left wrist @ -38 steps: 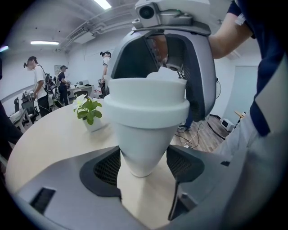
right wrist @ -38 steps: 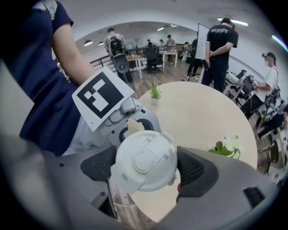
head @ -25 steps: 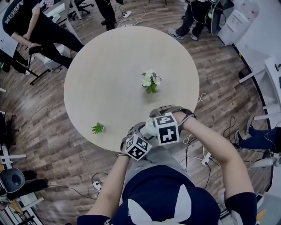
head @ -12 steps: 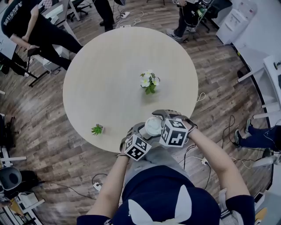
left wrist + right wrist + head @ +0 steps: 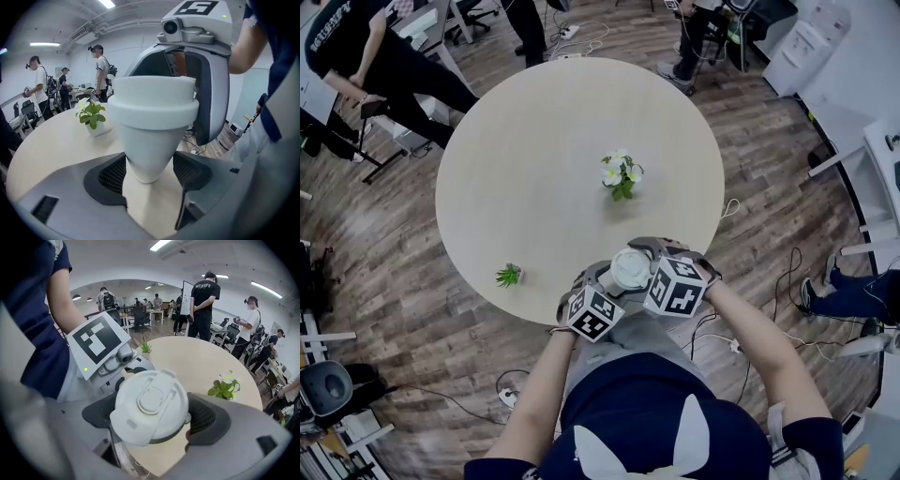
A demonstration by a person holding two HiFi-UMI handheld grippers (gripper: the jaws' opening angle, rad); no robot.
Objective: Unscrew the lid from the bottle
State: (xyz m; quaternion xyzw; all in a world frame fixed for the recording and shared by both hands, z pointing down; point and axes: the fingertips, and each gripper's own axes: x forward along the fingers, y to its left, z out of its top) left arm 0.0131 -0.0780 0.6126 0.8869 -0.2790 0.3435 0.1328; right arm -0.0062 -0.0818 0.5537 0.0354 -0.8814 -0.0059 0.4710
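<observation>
A white bottle (image 5: 150, 126) with a tapering body is held upright at the near edge of the round table. My left gripper (image 5: 149, 168) is shut on the bottle's lower body, with a pad against each side. The white flip-top lid (image 5: 150, 404) sits on top of the bottle, also visible from the head view as a lid (image 5: 628, 269). My right gripper (image 5: 152, 418) stands around the lid with its jaws wide and closing. The lid is between them and the pads do not clearly press on it. The right gripper's marker cube (image 5: 675, 286) is to the right of the bottle.
The round beige table (image 5: 544, 159) carries a small white-flowered pot (image 5: 622, 173) near its middle and a little green plant (image 5: 508, 275) at its near left edge. People (image 5: 356, 56) and office chairs stand beyond the table. Cables (image 5: 712, 328) lie on the wooden floor.
My right gripper's cube has swung from over the bottle to its right side and turned, uncovering the lid in the head view. The left gripper and bottle stay put.
</observation>
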